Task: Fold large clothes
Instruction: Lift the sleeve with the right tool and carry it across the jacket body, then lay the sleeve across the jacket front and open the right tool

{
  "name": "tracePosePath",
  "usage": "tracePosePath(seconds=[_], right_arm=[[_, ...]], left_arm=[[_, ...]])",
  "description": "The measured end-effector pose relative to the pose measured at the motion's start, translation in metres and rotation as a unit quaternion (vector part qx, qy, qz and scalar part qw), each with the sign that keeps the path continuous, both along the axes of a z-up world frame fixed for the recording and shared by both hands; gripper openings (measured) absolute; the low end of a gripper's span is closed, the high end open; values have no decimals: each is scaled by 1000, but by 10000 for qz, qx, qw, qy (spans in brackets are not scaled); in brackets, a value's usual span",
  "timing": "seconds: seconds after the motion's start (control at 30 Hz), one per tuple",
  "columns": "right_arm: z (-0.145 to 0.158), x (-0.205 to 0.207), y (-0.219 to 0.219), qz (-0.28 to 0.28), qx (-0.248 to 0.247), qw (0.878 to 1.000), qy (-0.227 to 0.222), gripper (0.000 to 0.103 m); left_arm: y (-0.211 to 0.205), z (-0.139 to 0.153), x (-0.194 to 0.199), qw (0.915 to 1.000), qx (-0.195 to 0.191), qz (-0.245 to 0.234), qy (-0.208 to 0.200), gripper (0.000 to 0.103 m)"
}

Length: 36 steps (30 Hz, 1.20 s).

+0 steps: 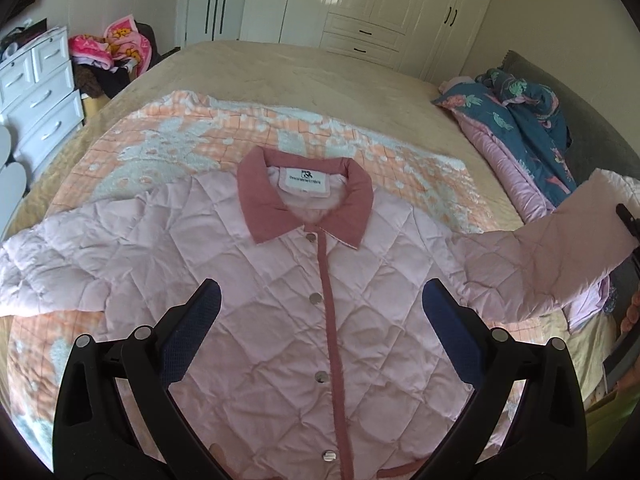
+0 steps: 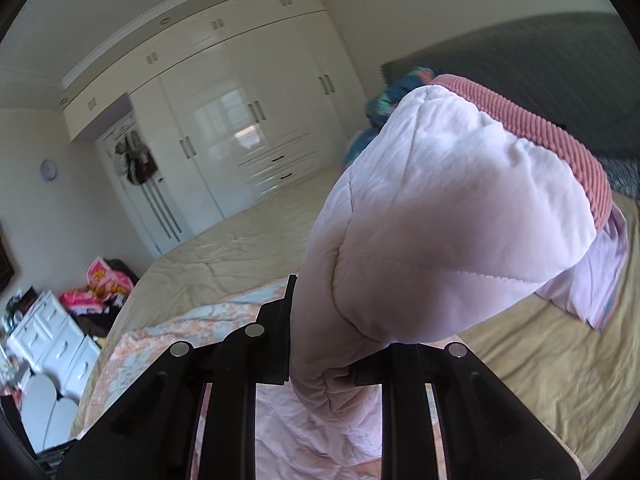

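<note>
1 sleeve (image 2: 440,220) clamped in right gripper (image 2: 320,360) jaws, jacket (image 1: 280,300) below open left gripper (image 1: 320,312)

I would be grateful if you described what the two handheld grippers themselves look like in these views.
The left gripper is matte black plastic with two angled fingers faced by dark blue textured pads, and round silver pins at its pivots. The right gripper has the same black frame, slotted arms and silver pins; its pads are hidden. No cables, markings or sleeves show.

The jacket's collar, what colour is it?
Dusty rose pink, darker than the pale pink quilted jacket; the collar shows best in the left wrist view.
</note>
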State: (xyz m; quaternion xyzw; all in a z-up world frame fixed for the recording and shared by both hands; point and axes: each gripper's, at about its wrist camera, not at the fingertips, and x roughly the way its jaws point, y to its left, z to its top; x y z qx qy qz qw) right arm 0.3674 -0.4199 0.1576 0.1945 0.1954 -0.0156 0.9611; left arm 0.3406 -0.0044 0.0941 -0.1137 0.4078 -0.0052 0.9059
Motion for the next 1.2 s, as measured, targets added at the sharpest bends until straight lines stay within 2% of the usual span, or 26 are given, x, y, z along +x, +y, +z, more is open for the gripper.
tracePosePath(seconds=[0.23,0.5,0.93,1.2], right_arm=[[22,9,51,394,-316,9987,-95,18],[20,21,107,926,-569,9940,-141,18],[-16,40,197,1780,-893,9800,23,18],[-48,45,253,2203,-1089,9692,176,18]], left_arm=[[26,9,3,9998,-153,50,-122,95],[63,5,6,9992,-266,274,-143,95],[123,-25,5,9948,-697,748,-2,95],[140,-32,2,9926,-894,827,-39,95]])
